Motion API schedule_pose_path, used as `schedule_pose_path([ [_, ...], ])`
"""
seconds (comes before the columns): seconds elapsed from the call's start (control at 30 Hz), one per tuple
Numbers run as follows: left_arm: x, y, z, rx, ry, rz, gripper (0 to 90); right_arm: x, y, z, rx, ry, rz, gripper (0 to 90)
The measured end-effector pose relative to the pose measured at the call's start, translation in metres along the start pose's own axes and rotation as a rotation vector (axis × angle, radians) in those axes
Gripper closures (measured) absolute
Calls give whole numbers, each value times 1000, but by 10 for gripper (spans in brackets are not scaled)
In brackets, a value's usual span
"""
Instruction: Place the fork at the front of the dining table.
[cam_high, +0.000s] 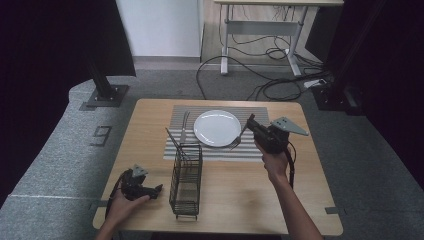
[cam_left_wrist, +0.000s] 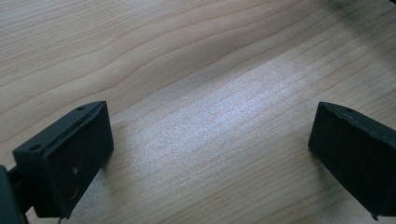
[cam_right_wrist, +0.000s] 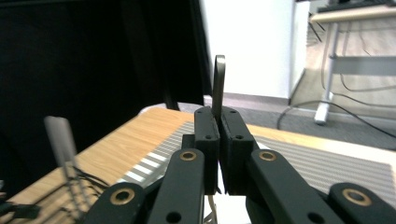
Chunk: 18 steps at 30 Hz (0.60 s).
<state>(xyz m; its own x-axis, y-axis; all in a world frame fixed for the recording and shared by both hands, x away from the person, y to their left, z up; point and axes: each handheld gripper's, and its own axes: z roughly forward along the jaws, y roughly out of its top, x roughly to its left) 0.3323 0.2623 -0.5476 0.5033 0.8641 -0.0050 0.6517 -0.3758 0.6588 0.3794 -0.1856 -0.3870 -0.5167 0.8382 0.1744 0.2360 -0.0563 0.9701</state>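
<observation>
- Fork (cam_high: 239, 138) in the air, tines down by the near right rim of the white plate (cam_high: 217, 127), handle pinched in the right hand-held gripper (cam_high: 253, 128).
- Jaws clamped tight on the thin handle; its end pokes up between them in the right gripper view.
- Stiff, light, slick metal, I'd say: it could swivel, so a grip mid-handle looks best.
- Left hand-held gripper (cam_high: 156, 189) sits wide open and empty on the desk (cam_high: 240, 190).
- Wire cutlery caddy (cam_high: 186, 180) stands between them, a second fork (cam_high: 184, 128) on the striped placemat (cam_high: 252, 151) left of the plate.
</observation>
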Motion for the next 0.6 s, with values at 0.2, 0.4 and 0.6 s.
schedule_pose_path([
  [0.2, 0, 0, 0, -1, 1, -1, 0, -27, -16, 8, 45, -45, 18, 863],
  [0.4, 0, 0, 0, 1, 0, -1, 0, -46, -28, 16, 75, -70, 33, 863],
  [0.6, 0, 0, 0, 0, 0, -2, 0, -58, -38, 26, 114, -109, 6, 863],
])
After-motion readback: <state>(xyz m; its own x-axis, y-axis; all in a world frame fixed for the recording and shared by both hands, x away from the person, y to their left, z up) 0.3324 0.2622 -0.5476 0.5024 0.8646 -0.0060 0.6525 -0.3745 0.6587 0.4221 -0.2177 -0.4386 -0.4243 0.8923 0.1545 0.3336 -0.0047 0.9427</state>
